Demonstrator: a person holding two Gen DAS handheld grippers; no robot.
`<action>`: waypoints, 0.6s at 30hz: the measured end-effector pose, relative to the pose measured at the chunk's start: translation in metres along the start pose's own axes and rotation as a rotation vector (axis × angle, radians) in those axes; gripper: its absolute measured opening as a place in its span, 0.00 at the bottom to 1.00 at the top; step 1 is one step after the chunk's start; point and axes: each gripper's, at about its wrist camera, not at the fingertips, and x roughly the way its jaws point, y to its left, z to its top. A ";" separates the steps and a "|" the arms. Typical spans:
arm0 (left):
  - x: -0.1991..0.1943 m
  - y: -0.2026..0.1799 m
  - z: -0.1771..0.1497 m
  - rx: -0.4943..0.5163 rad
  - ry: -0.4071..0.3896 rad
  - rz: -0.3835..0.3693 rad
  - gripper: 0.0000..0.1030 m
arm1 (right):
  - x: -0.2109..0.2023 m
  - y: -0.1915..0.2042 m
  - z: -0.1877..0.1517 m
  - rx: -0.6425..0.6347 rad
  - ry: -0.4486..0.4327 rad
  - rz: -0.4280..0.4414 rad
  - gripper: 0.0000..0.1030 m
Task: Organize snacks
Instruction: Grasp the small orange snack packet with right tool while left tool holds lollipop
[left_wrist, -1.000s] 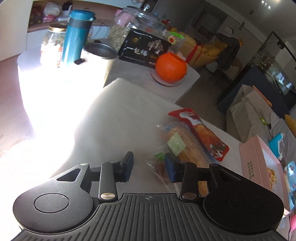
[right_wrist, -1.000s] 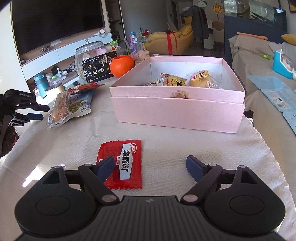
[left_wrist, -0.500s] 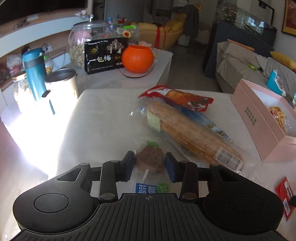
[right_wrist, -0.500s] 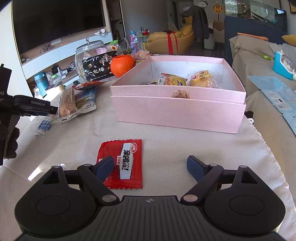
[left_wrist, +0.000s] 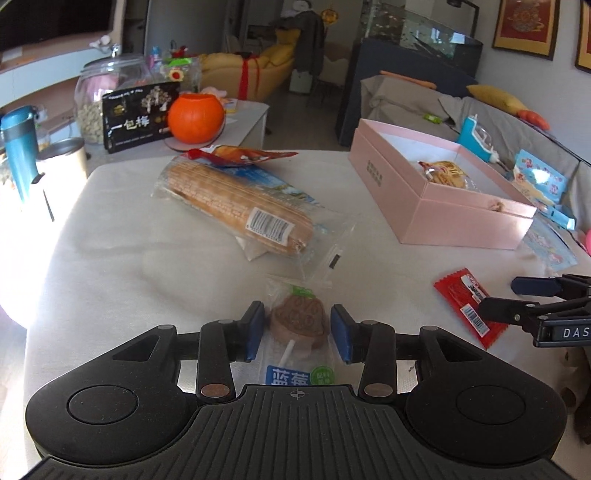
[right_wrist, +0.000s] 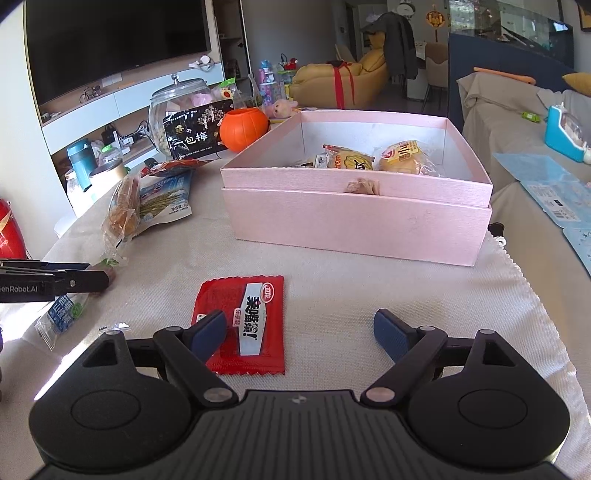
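Observation:
A brown lollipop-shaped snack (left_wrist: 299, 323) in a clear wrapper lies on the cloth between the blue pads of my left gripper (left_wrist: 297, 330). The jaws are opening and the pads stand just off the snack. In the right wrist view the same wrapper (right_wrist: 62, 314) rests flat under the left gripper (right_wrist: 74, 280). My right gripper (right_wrist: 299, 325) hangs wide open over a red packet (right_wrist: 243, 325), its left finger above the packet's edge, nothing gripped. The pink box (right_wrist: 354, 225) behind holds a few wrapped pastries (right_wrist: 402, 157).
A bagged corn cob (left_wrist: 236, 199) and a red-orange snack bag (left_wrist: 243, 155) lie at the far left of the cloth. Beyond stand an orange pumpkin pot (left_wrist: 195, 118), a black box (left_wrist: 140, 122), a glass jar (left_wrist: 96, 96), a steel cup (left_wrist: 61, 166) and a teal flask (left_wrist: 18, 147).
The left gripper rolled level and swung right over the table, bringing the wrapped brown snack toward the red packet; its pads have drawn slightly apart. The right gripper has not moved.

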 end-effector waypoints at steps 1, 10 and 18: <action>0.001 -0.003 -0.001 -0.004 -0.010 0.001 0.48 | 0.000 0.000 0.000 0.000 0.002 0.002 0.86; 0.005 -0.001 -0.006 -0.041 -0.068 -0.016 0.50 | 0.006 0.009 0.003 -0.090 0.072 0.027 1.00; 0.006 -0.003 -0.003 -0.024 -0.053 -0.003 0.50 | 0.005 0.017 0.000 -0.131 0.072 0.013 1.00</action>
